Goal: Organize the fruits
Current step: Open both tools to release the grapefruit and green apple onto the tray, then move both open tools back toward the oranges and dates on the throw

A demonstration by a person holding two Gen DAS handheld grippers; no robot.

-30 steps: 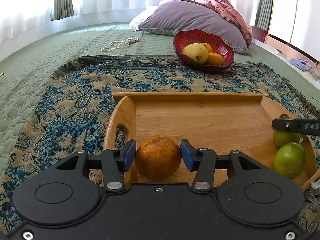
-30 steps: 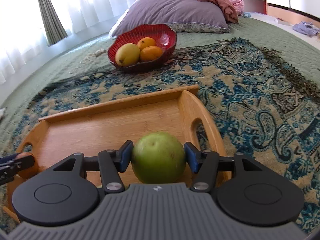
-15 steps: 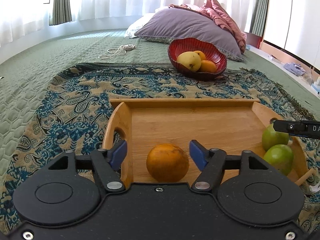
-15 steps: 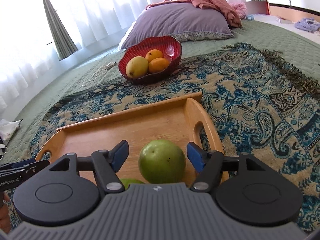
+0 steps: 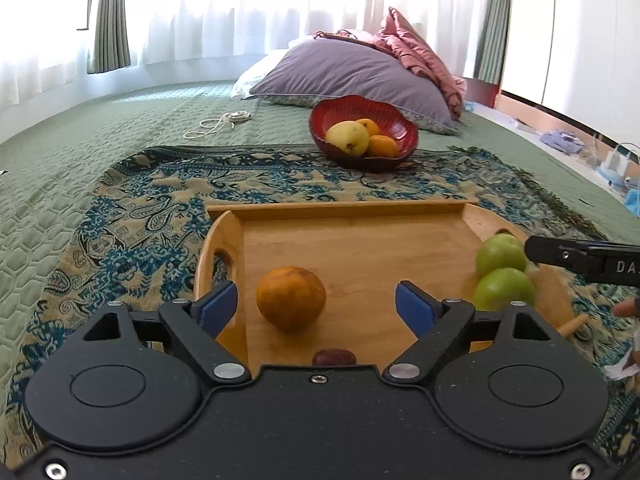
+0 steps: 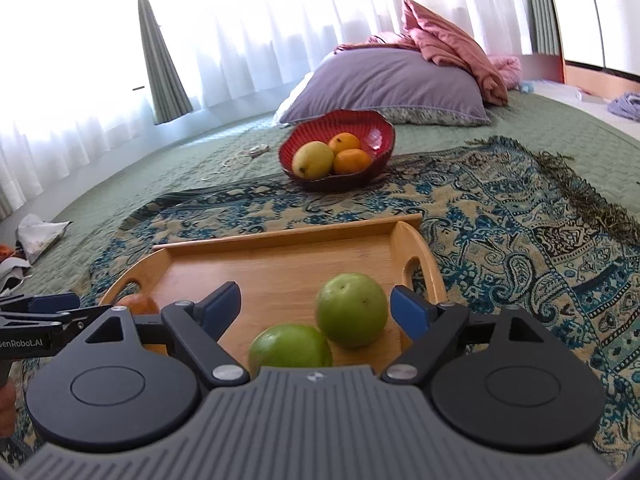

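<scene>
Fruit lies loose on the wooden tray (image 5: 360,210): the orange (image 5: 291,298) between the left gripper (image 5: 316,306) pads, untouched, jaws just widened. The right gripper (image 6: 316,306), likewise just widened, holds nothing; green fruit (image 6: 352,309) sits free between its pads.

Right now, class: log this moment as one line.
left gripper: open, orange released | right gripper: open, green fruit released | wooden tray

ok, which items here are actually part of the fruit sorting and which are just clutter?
Job items:
wooden tray
orange on the tray
two green fruits on the tray
red bowl holding a yellow mango and two small oranges

Lying about:
purple pillow
pink blanket
white cord
patterned throw
small dark brown item at the tray's near edge, unclear
</scene>
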